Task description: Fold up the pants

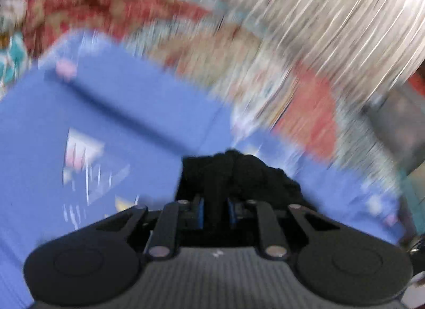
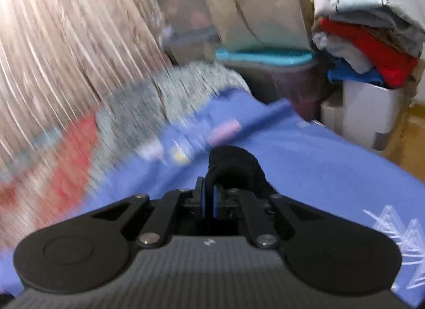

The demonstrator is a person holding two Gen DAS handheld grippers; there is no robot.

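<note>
Left wrist view, badly smeared by motion, shows the left gripper with its jaws drawn narrow on a bunch of black cloth, the pants, which bulge out past the fingertips toward 1 o'clock. Right wrist view shows the right gripper pinched almost fully together on another wad of the same black pants, mounded at 12 to 1 o'clock just beyond the blue pads. Both grips hang over a blue bedsheet printed with pale triangles, and neither view shows the length of garment running between or below the two hands.

So the pants sit right at each gripper's tips, and my guess is that their long axis runs from one hand to the other or hangs beneath both; which of these cannot be told. Neither hand looks nearer to the fabric than the other. Off at 2 o'clock in the right view stands a white bin stacked with folded laundry, well apart from the work. A flowered blanket lies beyond the sheet.
</note>
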